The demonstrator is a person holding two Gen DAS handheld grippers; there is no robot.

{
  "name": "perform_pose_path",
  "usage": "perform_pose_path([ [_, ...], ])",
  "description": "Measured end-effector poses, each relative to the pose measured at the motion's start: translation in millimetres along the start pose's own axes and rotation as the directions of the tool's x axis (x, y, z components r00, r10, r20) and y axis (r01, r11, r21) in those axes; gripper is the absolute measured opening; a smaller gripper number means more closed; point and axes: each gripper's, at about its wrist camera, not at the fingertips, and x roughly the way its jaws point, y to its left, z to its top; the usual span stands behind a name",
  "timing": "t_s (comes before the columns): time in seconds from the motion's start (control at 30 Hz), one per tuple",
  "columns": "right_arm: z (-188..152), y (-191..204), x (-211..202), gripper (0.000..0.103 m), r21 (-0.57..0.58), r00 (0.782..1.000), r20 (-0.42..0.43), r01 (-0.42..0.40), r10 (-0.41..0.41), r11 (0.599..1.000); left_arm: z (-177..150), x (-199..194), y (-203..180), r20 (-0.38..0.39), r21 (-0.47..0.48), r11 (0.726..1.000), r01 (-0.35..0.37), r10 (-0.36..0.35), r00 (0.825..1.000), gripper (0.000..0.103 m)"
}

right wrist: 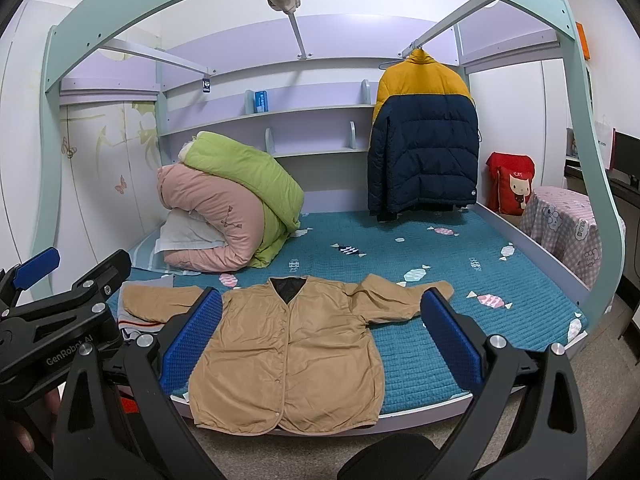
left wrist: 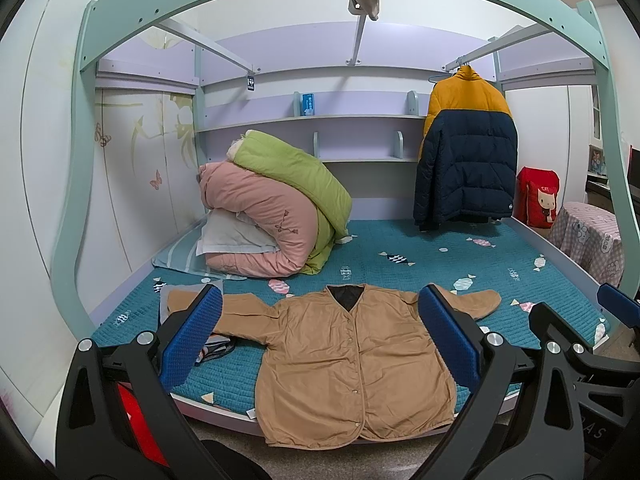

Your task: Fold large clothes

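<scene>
A tan button-front jacket [left wrist: 348, 364] lies flat and face up on the teal bed mattress [left wrist: 400, 248], sleeves spread, its hem hanging over the front edge. It also shows in the right wrist view [right wrist: 288, 352]. My left gripper [left wrist: 320, 336] is open and empty, held in the air in front of the jacket. My right gripper [right wrist: 320, 336] is open and empty too, at the same distance. The right gripper's body shows at the right edge of the left wrist view [left wrist: 592, 344]; the left gripper's body shows at the left of the right wrist view [right wrist: 60, 312].
Rolled pink and green quilts [left wrist: 272, 208] with a pillow sit at the back left of the bed. A yellow and navy puffer jacket [left wrist: 468, 148] hangs at the back right. A folded cloth [left wrist: 216, 346] lies beside the tan jacket's left sleeve. A red bag [left wrist: 538, 196] and a covered stool [left wrist: 588, 240] stand to the right.
</scene>
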Motion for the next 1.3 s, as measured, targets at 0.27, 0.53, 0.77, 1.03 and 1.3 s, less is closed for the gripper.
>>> perform_pose_path([
  [0.27, -0.1, -0.3, 0.5, 0.096, 0.0, 1.0, -0.001, 0.0, 0.0, 1.0, 0.1, 0.1, 1.0, 0.002, 0.003, 1.0, -0.001, 0.001, 1.0, 0.098],
  [0.53, 0.1, -0.1, 0.2, 0.096, 0.001, 1.0, 0.0, 0.0, 0.0, 1.0, -0.4, 0.0, 0.6, 0.002, 0.003, 1.0, 0.0, 0.0, 1.0, 0.098],
  [0.77, 0.3, -0.3, 0.4, 0.096, 0.002, 1.0, -0.001, 0.001, -0.001, 1.0, 3.0, 0.4, -2.5, 0.0, 0.003, 1.0, 0.0, 0.0, 1.0, 0.098],
  [1.03, -0.8, -0.8, 1.1, 0.096, 0.003, 1.0, -0.003, 0.0, 0.0, 1.0, 3.2, 0.1, -6.1, -0.001, 0.004, 1.0, 0.0, 0.0, 1.0, 0.098],
  [1.3, -2.0, -1.0, 1.4, 0.096, 0.005, 1.0, -0.002, -0.002, 0.002, 1.0, 3.0, -0.3, -6.5, -0.001, 0.0, 1.0, 0.002, -0.002, 1.0, 0.098],
])
